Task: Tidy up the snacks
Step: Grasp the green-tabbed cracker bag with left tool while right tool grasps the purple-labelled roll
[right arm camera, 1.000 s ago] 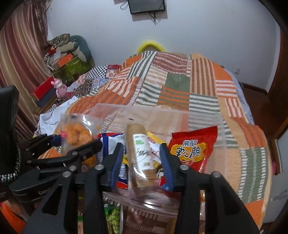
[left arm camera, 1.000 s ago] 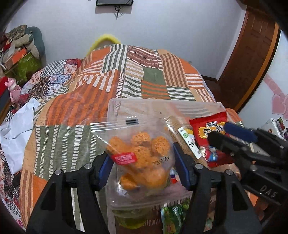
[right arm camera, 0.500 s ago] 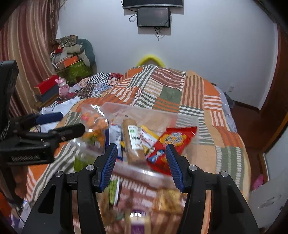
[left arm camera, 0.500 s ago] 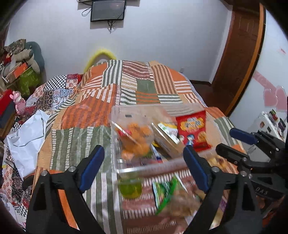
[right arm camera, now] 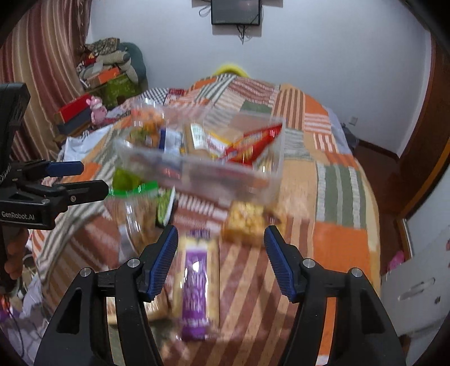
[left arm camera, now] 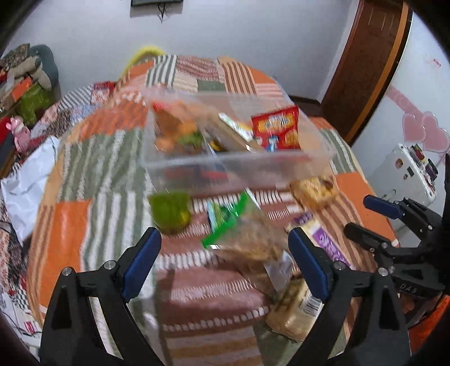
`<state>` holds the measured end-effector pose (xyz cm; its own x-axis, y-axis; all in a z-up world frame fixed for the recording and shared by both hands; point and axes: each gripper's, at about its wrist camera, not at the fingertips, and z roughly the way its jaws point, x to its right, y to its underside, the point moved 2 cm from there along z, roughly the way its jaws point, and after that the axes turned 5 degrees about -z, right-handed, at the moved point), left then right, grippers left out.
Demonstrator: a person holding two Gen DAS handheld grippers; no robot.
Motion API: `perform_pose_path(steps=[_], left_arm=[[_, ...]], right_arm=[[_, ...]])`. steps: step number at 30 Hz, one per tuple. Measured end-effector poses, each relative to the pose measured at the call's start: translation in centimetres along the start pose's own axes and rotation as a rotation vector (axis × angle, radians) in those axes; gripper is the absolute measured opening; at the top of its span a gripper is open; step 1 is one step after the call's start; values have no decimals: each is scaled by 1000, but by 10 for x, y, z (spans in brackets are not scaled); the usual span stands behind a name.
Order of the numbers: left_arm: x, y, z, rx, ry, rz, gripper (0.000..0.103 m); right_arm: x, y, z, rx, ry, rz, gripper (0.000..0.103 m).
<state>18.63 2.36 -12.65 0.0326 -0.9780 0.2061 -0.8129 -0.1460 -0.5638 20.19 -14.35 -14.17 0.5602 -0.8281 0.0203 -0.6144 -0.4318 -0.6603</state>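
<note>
Left view: my left gripper point(left arm camera: 223, 263) has its jaws spread wide over the bed point(left arm camera: 70, 225), gripping nothing; a green-edged snack bag point(left arm camera: 247, 239) lies between them, the clear box point(left arm camera: 225, 166) of snacks at twelve o'clock.

Right view: my right gripper point(right arm camera: 220, 260) has been opening and grips nothing, a purple packet point(right arm camera: 195, 284) lying just below it, nearer the left jaw, the box point(right arm camera: 197, 171) at twelve.

Motion blur over most snacks, labels unreadable
Clear bin point(left arm camera: 236, 169) contents smeared; red packet point(left arm camera: 277, 128) print illegible; purple-label pack point(right arm camera: 195, 287) text unreadable, its lower end hidden by left gripper's finger in left view; wall screen point(left arm camera: 154, 2) cut off by top edge
</note>
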Motion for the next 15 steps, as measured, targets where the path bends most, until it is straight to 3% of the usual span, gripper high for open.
perform_pose_path(steps=[15], left_arm=[[21, 17, 60, -110, 36, -8, 93]], right_arm=[[-15, 27, 28, -87, -72, 23, 60]])
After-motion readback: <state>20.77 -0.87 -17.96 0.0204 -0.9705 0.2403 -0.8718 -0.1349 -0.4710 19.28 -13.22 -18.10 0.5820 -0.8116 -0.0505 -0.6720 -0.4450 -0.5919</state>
